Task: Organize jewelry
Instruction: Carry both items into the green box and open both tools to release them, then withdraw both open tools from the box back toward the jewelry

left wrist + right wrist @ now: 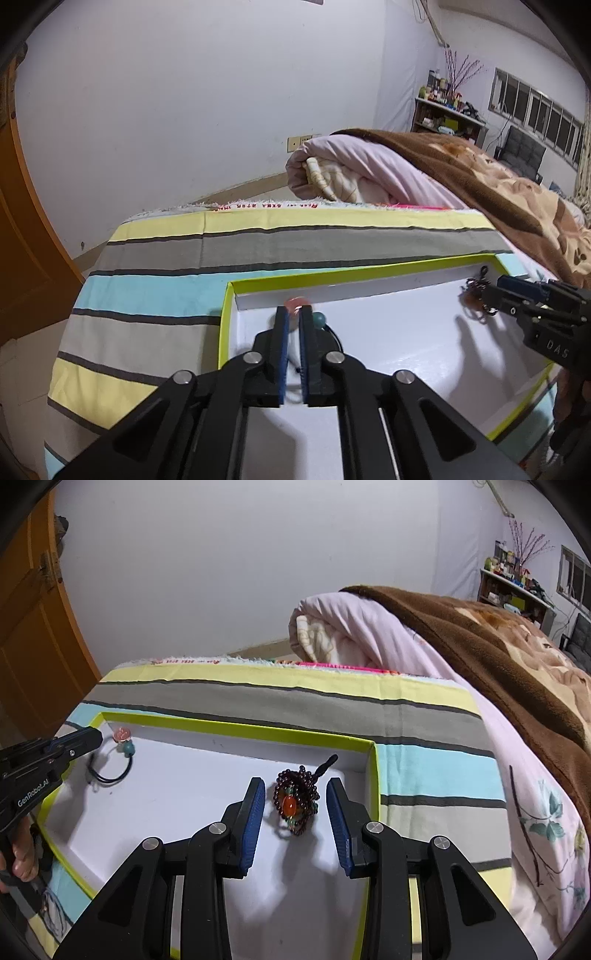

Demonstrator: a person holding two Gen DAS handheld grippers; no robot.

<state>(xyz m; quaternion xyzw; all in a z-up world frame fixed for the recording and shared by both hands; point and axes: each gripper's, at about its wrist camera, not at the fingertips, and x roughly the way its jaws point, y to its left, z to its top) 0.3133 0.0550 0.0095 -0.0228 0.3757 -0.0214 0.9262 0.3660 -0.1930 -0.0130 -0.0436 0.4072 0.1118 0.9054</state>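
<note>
A: On the bed, inside the white tray with the lime-green rim (236, 726), both pieces of jewelry now lie on the tray floor. Note placement?

B: Noted. The black cord bracelet with the pink and teal beads (123, 751) sits in the tray's far left corner, close to the back wall. The dark red bead string with the orange stone (295, 805) lies coiled in a heap toward the tray's right wall. The two are well apart.

A: State of the tongs?

B: Right tongs (295, 810) stand apart, one pad on each side of the bead string, neither pad touching it. Left tongs (293, 325) are narrowly apart at the cord bracelet; in the left wrist view a white strip of tray floor shows between the blue pads, and the pink bead sits just beyond the tips. Whether a bit of cord still runs between the pads I cannot tell, since the fingers cover it. In the right wrist view the loop lies flat beside the tips and looks free.

A: Progress?

B: Judged nearly done for these two items: both rest inside the tray, neither is gripped. What seems left is pulling both tongs clear. No other jewelry is visible on the striped sheet (258, 698); the area nearest the person is hidden by the tongs' frames.

A: Tray contents otherwise?

B: Nothing else. No dividers seen; one open compartment.
</note>
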